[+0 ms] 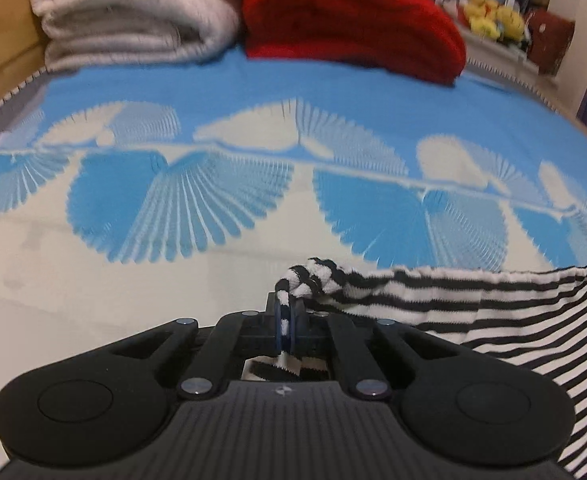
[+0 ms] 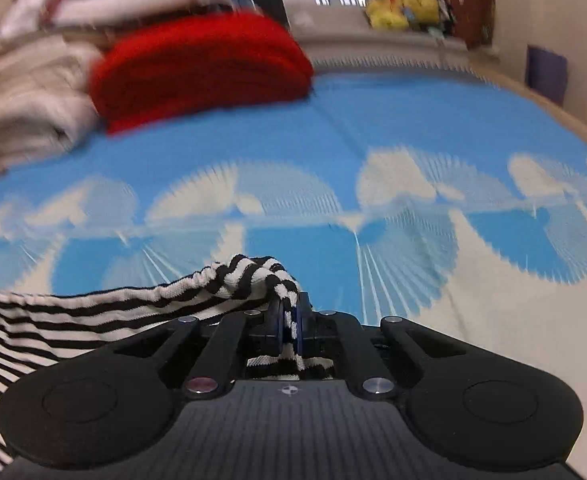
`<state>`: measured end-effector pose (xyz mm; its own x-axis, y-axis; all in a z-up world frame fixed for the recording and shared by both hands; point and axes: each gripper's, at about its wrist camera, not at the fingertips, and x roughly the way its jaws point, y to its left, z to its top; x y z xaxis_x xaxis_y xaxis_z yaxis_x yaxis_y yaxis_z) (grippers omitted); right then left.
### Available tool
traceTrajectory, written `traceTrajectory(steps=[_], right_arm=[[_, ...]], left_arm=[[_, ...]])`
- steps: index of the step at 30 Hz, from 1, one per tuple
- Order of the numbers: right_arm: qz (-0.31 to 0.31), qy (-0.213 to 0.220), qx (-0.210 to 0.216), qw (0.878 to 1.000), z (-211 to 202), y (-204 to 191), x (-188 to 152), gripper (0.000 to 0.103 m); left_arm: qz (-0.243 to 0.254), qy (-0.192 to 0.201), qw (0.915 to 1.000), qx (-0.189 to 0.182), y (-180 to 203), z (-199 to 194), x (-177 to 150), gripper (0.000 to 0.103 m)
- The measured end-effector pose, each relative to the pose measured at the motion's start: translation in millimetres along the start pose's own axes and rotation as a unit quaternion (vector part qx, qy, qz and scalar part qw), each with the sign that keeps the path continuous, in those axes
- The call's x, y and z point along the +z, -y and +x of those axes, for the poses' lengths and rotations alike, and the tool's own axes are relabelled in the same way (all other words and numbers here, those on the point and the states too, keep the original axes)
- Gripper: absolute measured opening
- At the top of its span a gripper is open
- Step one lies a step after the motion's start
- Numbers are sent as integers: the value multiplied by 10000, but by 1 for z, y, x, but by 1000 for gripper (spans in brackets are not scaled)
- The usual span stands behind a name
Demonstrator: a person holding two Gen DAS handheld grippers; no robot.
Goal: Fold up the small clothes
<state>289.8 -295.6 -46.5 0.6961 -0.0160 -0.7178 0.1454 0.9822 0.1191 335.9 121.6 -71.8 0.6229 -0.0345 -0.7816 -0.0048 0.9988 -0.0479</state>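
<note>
Now two grippers, left (image 1: 288,322) and right (image 2: 292,320), pinch one striped garment (image 1: 493,312) (taut).

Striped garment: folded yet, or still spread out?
Spread, not folded. The striped garment hangs stretched between the left tongs and right tongs, each shut on a bunched corner above the bedspread.
</note>
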Motion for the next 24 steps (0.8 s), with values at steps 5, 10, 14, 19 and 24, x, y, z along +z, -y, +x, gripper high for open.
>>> traceTrajectory(steps=[5, 10, 14, 19, 24], right_arm=[[-96, -509, -118, 9986, 33, -2, -10, 9], [-62, -798, -187, 9966, 45, -5, -18, 25], [187, -856, -83, 9961, 27, 5, -14, 31], [574, -658, 338, 9956, -34, 28, -10, 40], [928, -867, 730, 9892, -92, 62, -31, 45]], left_arm=[[15, -486, 9988, 65, -2, 31, -10, 9], [24, -739, 9971, 185, 1, 28, -8, 29], [-90, -635, 9979, -33, -3, -9, -4, 39], [-604, -616, 9954, -410, -29, -75, -4, 43], [-698, -649, 9928, -731, -55, -133, -45, 43]])
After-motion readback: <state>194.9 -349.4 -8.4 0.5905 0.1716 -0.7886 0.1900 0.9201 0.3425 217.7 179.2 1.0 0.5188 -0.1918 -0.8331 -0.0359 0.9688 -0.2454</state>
